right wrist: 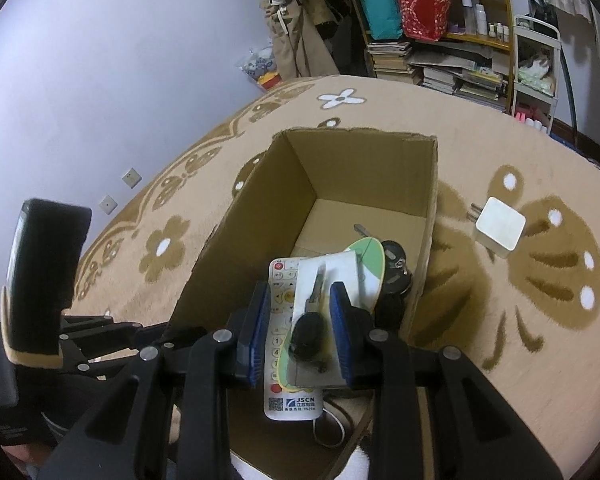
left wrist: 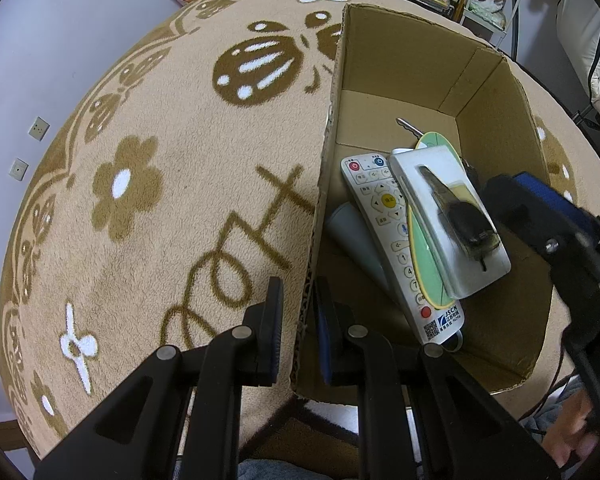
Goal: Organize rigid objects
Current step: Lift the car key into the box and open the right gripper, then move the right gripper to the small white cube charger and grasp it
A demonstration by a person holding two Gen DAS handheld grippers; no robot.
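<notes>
Black key (right wrist: 309,336) between right tool (right wrist: 300,332) pads.

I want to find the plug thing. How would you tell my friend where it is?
Look at the tan flowered blanket with the cardboard box on it. Just outside the box's right wall lies a white charger plug, alone on a brown pattern. It is the only loose item not inside the box.

We note a tan flower-patterned blanket (right wrist: 480,152) underneath, a cluttered bookshelf (right wrist: 440,44) behind it, a red bag (right wrist: 422,8) on the shelf, two wall sockets (left wrist: 28,148).
</notes>
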